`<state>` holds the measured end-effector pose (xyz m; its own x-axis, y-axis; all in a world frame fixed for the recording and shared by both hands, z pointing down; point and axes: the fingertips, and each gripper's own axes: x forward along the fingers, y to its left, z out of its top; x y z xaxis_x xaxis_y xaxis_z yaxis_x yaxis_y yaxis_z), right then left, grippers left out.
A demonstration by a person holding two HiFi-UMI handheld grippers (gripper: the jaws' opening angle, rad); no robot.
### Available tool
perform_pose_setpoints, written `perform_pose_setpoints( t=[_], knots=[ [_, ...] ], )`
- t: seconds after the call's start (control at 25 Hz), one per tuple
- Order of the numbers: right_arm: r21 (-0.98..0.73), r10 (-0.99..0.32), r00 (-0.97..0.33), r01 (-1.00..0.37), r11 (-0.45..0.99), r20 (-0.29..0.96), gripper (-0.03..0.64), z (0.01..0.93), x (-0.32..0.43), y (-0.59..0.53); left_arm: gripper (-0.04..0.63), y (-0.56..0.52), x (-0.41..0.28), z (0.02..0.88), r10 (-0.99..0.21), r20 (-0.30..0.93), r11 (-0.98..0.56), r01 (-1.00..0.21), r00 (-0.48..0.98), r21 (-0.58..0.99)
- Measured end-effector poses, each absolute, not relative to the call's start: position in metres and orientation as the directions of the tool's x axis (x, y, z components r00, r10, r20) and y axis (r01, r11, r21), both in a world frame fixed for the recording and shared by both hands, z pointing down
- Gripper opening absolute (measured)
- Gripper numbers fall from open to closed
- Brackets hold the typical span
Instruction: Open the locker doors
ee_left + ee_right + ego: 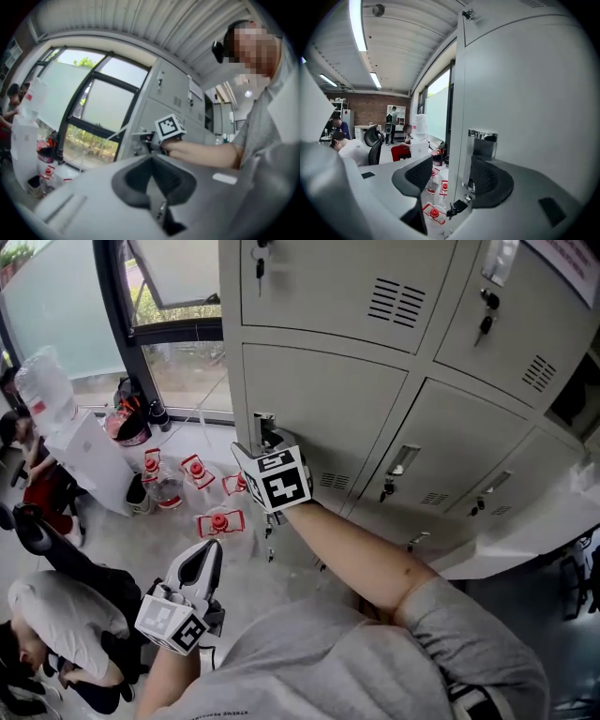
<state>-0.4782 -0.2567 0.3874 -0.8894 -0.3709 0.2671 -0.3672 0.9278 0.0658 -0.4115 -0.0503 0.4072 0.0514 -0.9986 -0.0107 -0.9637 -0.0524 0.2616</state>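
Observation:
The grey locker door (328, 418) has a chrome handle (262, 423) at its left edge. My right gripper (265, 439) is at that handle, open. In the right gripper view its jaws (452, 176) straddle the door's edge (459, 117): the right pad sits by the handle (483, 140), while the left pad stands clear of the edge. A key (457, 207) hangs in the lock just below. Whether the door is ajar I cannot tell. My left gripper (208, 554) hangs low at the left, away from the lockers. It holds nothing, and its pads (140, 180) meet.
More locker doors with keys (486, 324) fill the wall above and to the right. Water bottles with red caps (217, 521) stand on the floor under the window. A water dispenser (56, 418) and seated people (47, 615) are at the left.

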Motion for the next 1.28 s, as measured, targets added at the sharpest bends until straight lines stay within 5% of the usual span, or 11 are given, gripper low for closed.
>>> perform_pose_setpoints(
  t=[0.24, 0.52, 0.68, 0.92, 1.28],
  knots=[
    [0.042, -0.141, -0.950, -0.135, 0.990, 0.278, 0.230, 0.387, -0.455, -0.211, 0.005, -0.057, -0.407, 0.397, -0.996, -0.035, -0.091, -0.957, 0.085, 0.274],
    [-0.100, 0.227, -0.952, 0.210, 0.973, 0.207, 0.167, 0.385, -0.295, -0.111, 0.005, -0.068, -0.408, 0.391, -0.989, -0.048, -0.147, -0.950, 0.139, 0.274],
    [-0.056, 0.169, -0.968, 0.162, 0.985, 0.185, 0.166, 0.383, -0.211, -0.113, 0.005, -0.085, -0.390, 0.393, -0.978, -0.041, -0.208, -0.939, 0.204, 0.274],
    [-0.016, -0.096, -0.981, -0.100, 0.995, 0.167, 0.141, 0.383, -0.119, -0.163, 0.005, -0.109, -0.349, 0.395, -0.956, -0.036, -0.290, -0.920, 0.291, 0.264],
    [0.032, -0.215, -0.968, -0.212, 0.977, 0.130, 0.144, 0.383, -0.092, -0.184, 0.005, -0.121, -0.306, 0.401, -0.944, -0.027, -0.321, -0.903, 0.328, 0.287]
  ],
)
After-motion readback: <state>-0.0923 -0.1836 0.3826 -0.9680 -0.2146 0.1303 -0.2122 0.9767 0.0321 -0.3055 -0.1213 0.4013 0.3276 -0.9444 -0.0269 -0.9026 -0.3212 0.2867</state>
